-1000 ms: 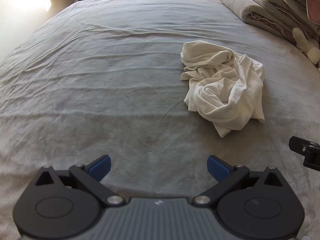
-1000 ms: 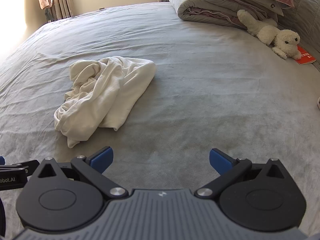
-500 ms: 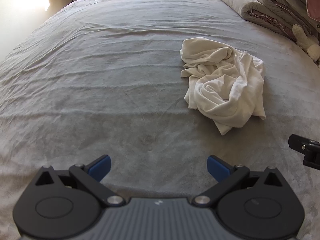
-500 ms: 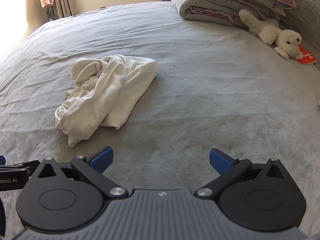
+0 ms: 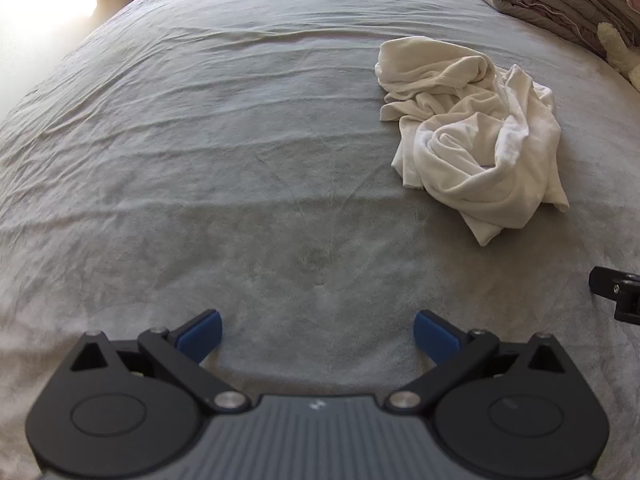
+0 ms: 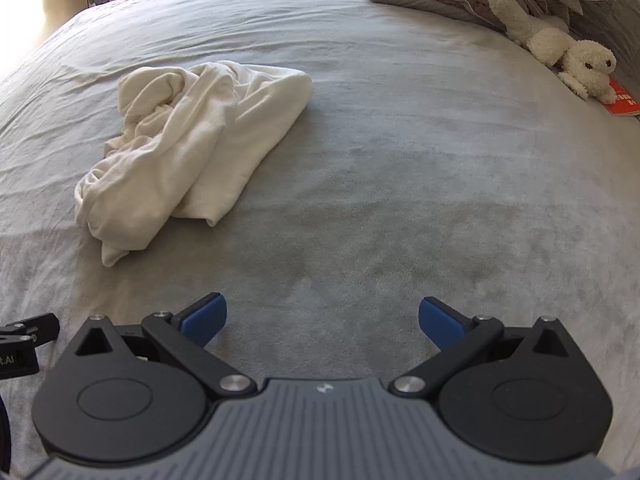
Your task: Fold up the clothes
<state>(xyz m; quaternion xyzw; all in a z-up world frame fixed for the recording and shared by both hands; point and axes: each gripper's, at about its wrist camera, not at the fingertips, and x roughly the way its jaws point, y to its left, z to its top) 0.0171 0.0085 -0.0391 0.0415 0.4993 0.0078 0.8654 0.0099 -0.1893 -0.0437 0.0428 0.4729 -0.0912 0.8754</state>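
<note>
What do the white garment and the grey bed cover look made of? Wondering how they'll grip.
White garment: seemingly soft cotton jersey, matte, limp; it lies in loose rounded folds with fine creases. Grey bed cover: looks like short-pile fleece or velvet, with shading patches like brushed nap and shallow wrinkles. Neither fibre is certain.

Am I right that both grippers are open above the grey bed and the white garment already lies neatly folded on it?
Not quite: the white garment lies crumpled in a heap, as the right wrist view shows. The left gripper and right gripper are indeed open above the grey bed.

cream garment (image 5: 476, 136); grey bedspread (image 5: 240, 140); blue jaws
</note>
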